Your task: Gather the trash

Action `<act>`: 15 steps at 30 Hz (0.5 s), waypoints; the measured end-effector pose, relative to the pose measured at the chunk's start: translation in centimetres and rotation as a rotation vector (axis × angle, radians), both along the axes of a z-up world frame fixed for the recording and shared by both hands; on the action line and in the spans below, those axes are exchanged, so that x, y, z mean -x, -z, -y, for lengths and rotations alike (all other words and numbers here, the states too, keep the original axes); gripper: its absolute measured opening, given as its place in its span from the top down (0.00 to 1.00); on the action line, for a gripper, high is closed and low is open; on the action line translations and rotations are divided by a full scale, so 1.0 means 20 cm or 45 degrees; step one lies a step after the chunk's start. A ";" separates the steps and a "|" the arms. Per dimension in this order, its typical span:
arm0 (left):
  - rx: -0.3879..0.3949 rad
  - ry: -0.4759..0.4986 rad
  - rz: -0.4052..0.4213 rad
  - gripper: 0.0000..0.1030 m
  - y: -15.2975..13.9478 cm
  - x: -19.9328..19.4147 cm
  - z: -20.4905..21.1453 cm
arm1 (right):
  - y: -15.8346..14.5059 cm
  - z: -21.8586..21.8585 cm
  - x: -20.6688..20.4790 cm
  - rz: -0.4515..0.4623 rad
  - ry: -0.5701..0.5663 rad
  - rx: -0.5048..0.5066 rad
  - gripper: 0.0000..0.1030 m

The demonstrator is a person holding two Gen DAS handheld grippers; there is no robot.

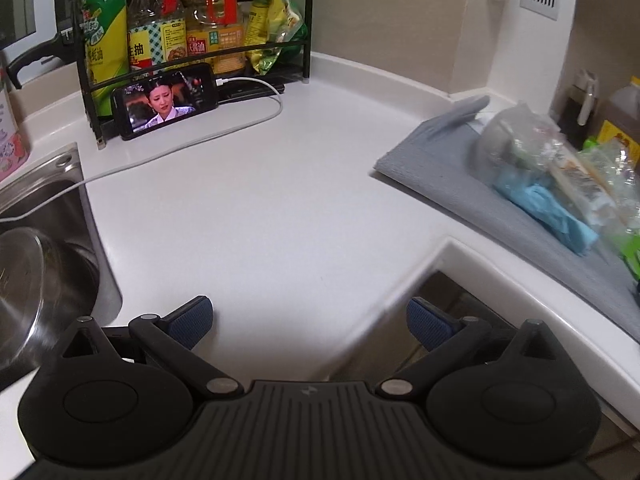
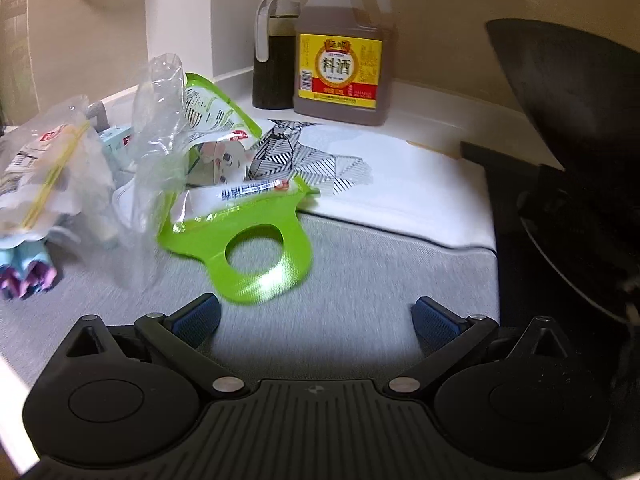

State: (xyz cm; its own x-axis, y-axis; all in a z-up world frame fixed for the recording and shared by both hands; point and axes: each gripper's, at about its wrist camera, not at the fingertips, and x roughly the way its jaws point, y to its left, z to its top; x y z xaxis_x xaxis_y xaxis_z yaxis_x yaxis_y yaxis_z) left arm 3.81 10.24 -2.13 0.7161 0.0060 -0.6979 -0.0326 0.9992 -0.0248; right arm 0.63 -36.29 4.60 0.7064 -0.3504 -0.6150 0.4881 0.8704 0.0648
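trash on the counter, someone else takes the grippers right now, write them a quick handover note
Left gripper: open, empty, over the bare white counter beside the sink.
Right gripper: open, empty, over the grey mat, just short of the green bag.
Trash: the green bag, a clear wrapper, a banded packet and a blue wrapper all lie in a heap on the mat.
Done: nothing picked up, as far as these views show.
Left: grab each piece, green bag probably first. No bin is in view.
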 end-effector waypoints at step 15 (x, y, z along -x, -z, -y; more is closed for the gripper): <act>-0.076 0.189 0.100 0.00 -0.13 0.41 0.24 | -0.24 -0.22 0.65 0.355 -0.088 -0.091 0.00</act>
State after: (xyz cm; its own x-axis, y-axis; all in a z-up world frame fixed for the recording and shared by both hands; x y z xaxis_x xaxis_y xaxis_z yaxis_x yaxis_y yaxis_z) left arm -4.42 5.49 0.52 0.7647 -0.0645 -0.6412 0.1154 0.9926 0.0377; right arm -12.34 -31.82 9.35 0.8722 -0.2587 -0.4152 0.3829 0.8893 0.2503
